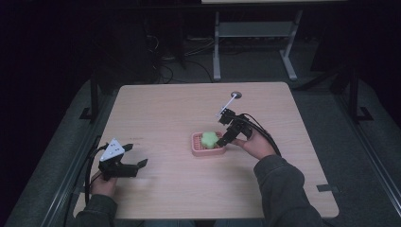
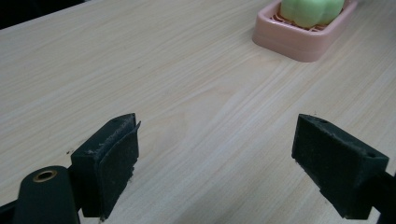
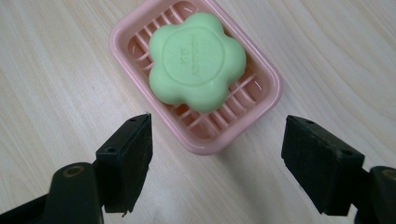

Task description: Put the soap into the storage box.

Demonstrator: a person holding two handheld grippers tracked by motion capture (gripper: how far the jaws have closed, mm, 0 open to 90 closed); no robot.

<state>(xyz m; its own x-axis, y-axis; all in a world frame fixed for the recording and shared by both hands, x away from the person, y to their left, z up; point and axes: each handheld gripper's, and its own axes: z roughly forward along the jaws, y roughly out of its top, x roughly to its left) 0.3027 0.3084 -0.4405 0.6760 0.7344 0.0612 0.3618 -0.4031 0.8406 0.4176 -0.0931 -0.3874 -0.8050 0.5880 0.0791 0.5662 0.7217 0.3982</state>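
Pink soap dish (image 3: 261, 100) — long axis diagonal, upper-left to lower-right — holds green soap (image 3: 197, 60); both grippers' jaws apart.

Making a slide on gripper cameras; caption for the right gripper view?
Open right gripper poised just short of a green flower-shaped soap lying in a pink slatted soap dish.

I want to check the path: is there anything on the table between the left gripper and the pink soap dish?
Nothing: in the left gripper view, bare wooden table runs from the open left gripper to the pink soap dish.
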